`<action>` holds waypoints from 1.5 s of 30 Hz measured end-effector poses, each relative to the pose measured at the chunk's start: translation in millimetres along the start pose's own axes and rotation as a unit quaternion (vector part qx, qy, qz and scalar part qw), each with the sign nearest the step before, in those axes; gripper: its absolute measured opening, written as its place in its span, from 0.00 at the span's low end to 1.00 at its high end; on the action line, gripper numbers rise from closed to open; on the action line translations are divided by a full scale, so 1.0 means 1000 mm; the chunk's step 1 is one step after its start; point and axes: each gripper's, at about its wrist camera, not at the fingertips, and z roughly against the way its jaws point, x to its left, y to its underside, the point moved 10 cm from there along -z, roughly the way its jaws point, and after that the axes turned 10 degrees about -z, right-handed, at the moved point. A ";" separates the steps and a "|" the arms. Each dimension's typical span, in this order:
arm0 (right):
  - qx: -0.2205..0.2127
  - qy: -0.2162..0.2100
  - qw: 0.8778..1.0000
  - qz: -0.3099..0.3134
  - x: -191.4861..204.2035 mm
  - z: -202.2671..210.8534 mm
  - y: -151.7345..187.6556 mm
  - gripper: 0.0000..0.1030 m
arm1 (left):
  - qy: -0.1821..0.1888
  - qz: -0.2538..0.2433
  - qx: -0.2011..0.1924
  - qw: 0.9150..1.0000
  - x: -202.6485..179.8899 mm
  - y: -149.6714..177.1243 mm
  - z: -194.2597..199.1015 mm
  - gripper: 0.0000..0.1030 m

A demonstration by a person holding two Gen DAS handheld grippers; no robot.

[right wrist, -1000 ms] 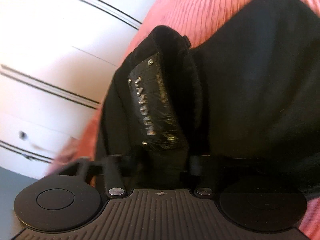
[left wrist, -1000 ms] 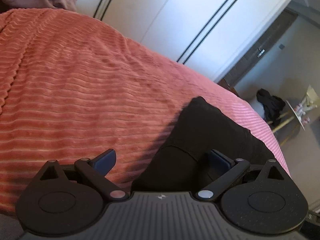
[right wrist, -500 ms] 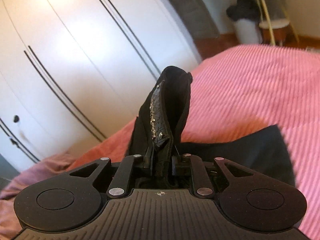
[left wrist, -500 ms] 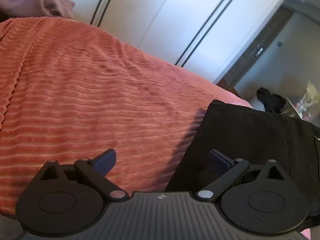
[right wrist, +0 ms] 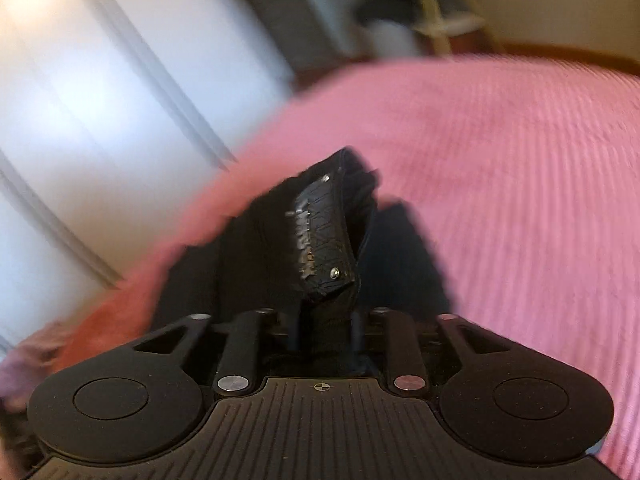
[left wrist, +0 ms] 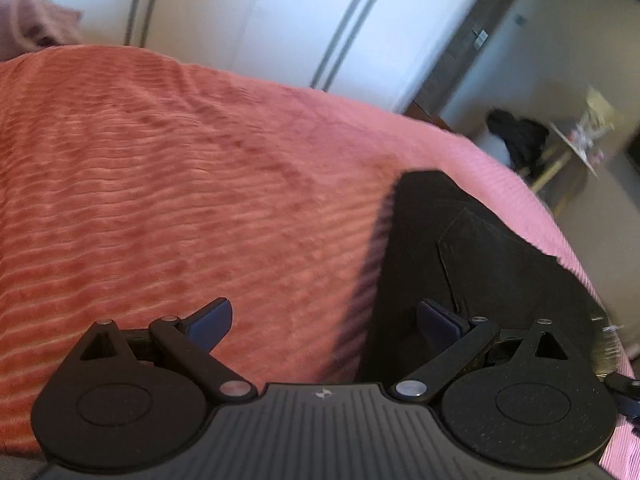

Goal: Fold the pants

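pants [right wrist: 320, 240]: black, lying on the pink bed [right wrist: 520, 160]; the waistband end with its patch [right wrist: 320, 236] is lifted in your right tongs [right wrist: 324, 332].
right tongs: jaws are opening, with the waistband between them; pads seem to touch the cloth, though blur hides how firmly.
left tongs [left wrist: 324, 320]: spread wide, grasping nothing; one finger over bare bed, the other over the pants [left wrist: 460, 248].
slip risk: if you let the right jaws widen before the fold lands, the waistband may drop and bunch.
skew risk: with your left side free, the lower layer may drag along and the fold go crooked.
blur: you are moving fast; placement may miss.
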 end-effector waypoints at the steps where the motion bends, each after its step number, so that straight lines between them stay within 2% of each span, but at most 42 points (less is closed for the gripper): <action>1: -0.016 0.021 1.000 0.003 -0.007 0.002 -0.003 0.36 | 0.001 -0.007 0.003 1.000 -0.002 0.001 -0.001 0.96; 4: -0.022 -0.017 0.999 0.016 0.009 0.008 0.004 0.43 | 0.004 -0.021 0.008 1.000 -0.009 0.003 -0.003 0.96; 6: -0.012 -0.042 0.998 0.053 0.034 0.007 0.018 0.43 | 0.006 -0.039 0.012 0.999 -0.014 0.004 -0.005 0.96; 9: -0.021 -0.059 0.988 0.141 0.078 0.005 0.040 0.41 | -0.009 -0.069 0.024 0.997 -0.021 0.007 -0.010 0.96; 12: -0.014 -0.084 0.981 0.172 0.110 -0.002 0.059 0.35 | -0.010 -0.073 0.031 0.997 -0.021 0.009 -0.011 0.96; 14: 0.008 -0.079 0.979 0.185 0.114 -0.016 0.071 0.32 | -0.010 -0.074 0.035 0.997 -0.020 0.009 -0.012 0.96; 16: 0.024 -0.043 0.976 0.213 0.103 -0.034 0.082 0.30 | -0.016 -0.082 0.042 0.996 -0.021 0.011 -0.014 0.96; 20: 0.014 -0.053 0.967 0.247 0.092 -0.036 0.090 0.27 | -0.023 -0.112 0.074 0.991 -0.028 0.017 -0.026 0.96; 24: 0.019 -0.043 0.972 0.230 0.090 -0.030 0.088 0.27 | -0.032 -0.130 0.089 0.987 -0.030 0.020 -0.032 0.96; 26: 0.015 -0.038 0.976 0.212 0.086 -0.022 0.083 0.34 | -0.032 -0.128 0.089 0.987 -0.030 0.020 -0.032 0.96; 29: 0.000 -0.038 0.984 0.176 0.067 0.002 0.077 0.35 | -0.034 -0.128 0.089 0.987 -0.030 0.020 -0.032 0.96; 30: -0.006 -0.028 0.985 0.168 0.058 0.007 0.074 0.34 | -0.035 -0.130 0.088 0.987 -0.031 0.020 -0.031 0.96; 32: 0.001 -0.045 0.989 0.143 0.044 0.014 0.072 0.19 | -0.036 -0.134 0.087 0.987 -0.032 0.019 -0.031 0.96; 34: 0.012 -0.044 0.991 0.124 0.033 0.013 0.072 0.09 | -0.035 -0.135 0.089 0.986 -0.032 0.020 -0.031 0.96; 40: 0.016 -0.033 0.991 0.130 0.028 0.004 0.071 0.07 | -0.034 -0.138 0.097 0.985 -0.032 0.019 -0.032 0.96; 42: 0.016 -0.029 0.991 0.128 0.030 0.008 0.069 0.08 | -0.028 -0.128 0.089 0.987 -0.031 0.017 -0.027 0.96; 45: 0.016 -0.029 0.991 0.127 0.040 0.017 0.066 0.13 | -0.039 -0.108 0.028 0.993 -0.028 0.005 -0.007 0.96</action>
